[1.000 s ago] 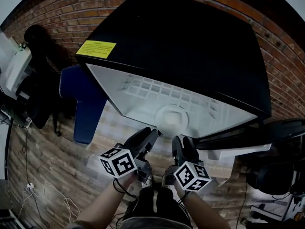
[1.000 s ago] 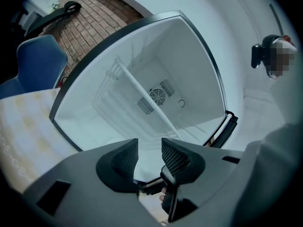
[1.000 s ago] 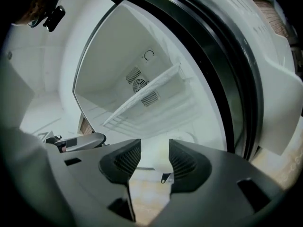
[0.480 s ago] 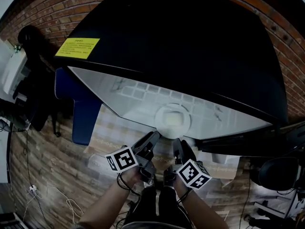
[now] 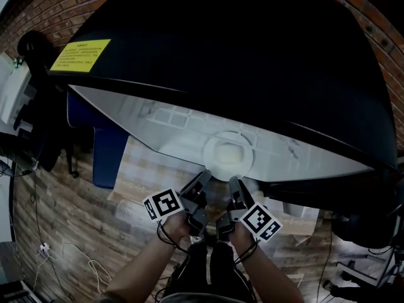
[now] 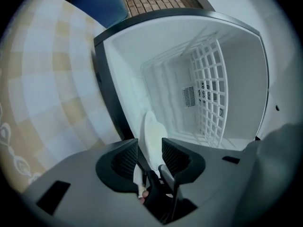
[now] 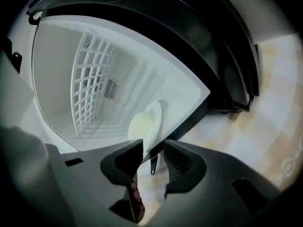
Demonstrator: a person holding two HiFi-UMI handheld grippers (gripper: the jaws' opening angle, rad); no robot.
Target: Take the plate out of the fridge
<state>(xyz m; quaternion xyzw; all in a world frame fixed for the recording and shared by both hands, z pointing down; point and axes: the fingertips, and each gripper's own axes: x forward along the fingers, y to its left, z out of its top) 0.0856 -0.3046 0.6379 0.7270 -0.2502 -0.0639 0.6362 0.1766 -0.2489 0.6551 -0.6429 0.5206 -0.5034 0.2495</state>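
One white plate (image 5: pixel 229 156) on fridge (image 5: pixel 252 55) floor

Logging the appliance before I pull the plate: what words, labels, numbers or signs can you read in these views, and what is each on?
Yellow label on top of the black fridge: printed lines, too small and blurred to read.
Marker cubes: black-and-white square patterns only, no letters or digits.
No other text shows in any view.
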